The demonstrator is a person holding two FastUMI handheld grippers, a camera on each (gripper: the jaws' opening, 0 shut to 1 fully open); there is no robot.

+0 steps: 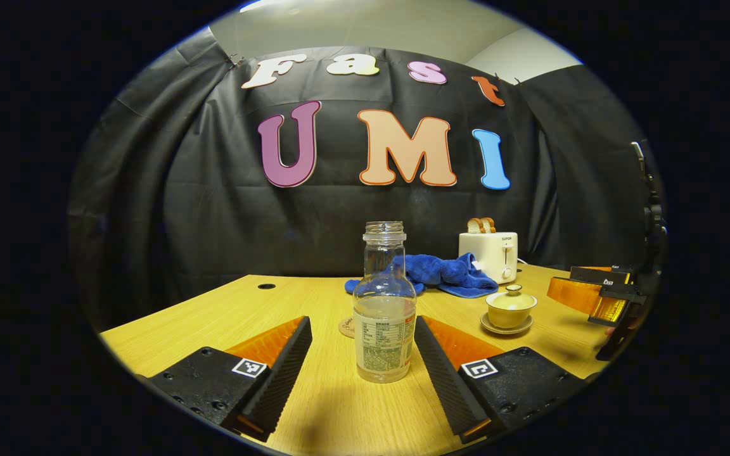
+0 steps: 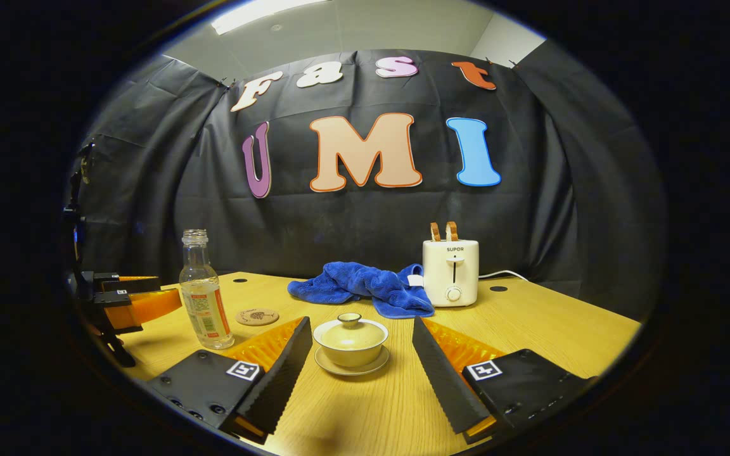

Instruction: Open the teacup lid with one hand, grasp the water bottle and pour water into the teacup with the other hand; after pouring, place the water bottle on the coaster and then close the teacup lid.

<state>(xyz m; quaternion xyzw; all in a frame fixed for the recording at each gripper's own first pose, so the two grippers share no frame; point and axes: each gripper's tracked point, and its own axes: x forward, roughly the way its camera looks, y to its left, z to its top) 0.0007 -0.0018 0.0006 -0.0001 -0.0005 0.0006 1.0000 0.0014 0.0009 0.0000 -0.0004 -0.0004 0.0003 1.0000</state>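
Now both grippers open, holding nothing: left gripper faces upright water bottle straight ahead betw. its fingers; right gripper likewise faces lidded teacup, so nearer to lid.

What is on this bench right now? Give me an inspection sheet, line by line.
Surface: wooden table, with round holes near the back edge.
Job's things: water bottle upright, uncapped, partly filled; teacup on its saucer, lid still on; coaster bare, behind the bottle.
Clutter: blue towel crumpled at the back; white toaster with two slices of bread in it.
Grippers: left gripper open, fingers either side of the bottle, not touching; right gripper open, fingers either side of the teacup, not touching.
Cables: white cord running from the toaster.
Surroundings: black cloth wall, pale ceiling with a light above.
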